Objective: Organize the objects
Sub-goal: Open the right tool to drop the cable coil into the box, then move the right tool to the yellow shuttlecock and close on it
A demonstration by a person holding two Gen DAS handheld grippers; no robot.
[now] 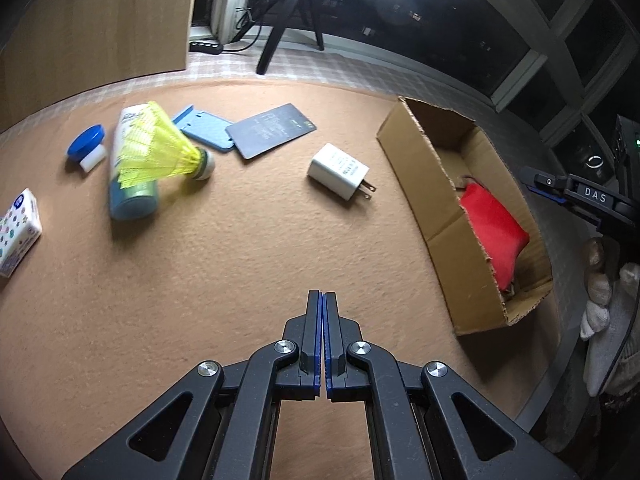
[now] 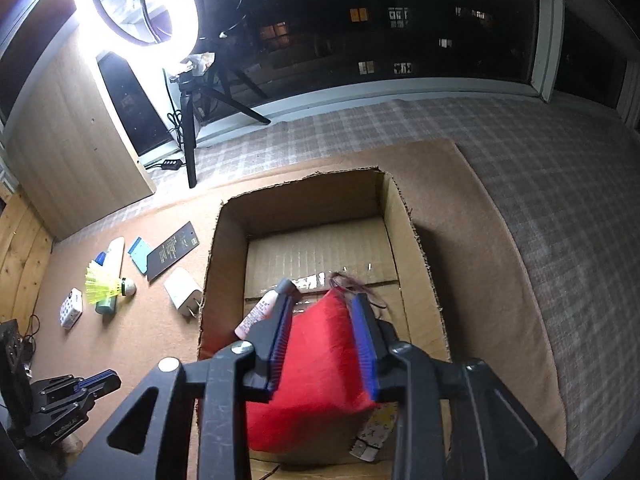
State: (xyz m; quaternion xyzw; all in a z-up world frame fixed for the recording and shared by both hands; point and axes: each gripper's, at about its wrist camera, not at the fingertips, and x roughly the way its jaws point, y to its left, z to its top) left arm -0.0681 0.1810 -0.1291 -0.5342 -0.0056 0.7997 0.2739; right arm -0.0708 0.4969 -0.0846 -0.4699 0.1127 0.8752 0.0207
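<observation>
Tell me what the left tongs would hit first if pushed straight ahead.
Probably the bare brown mat: the shut left tongs tilt down at it. The white charger lies further along that line, though depth is unclear.

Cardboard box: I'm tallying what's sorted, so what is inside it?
Inside the cardboard box: a red pouch, a pink tube and a patterned packet. Anything beneath the pouch is hidden.

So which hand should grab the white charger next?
Probably left. The left gripper is shut, empty, and over the mat facing the white charger; the right gripper is open above the red pouch in the cardboard box.
</observation>
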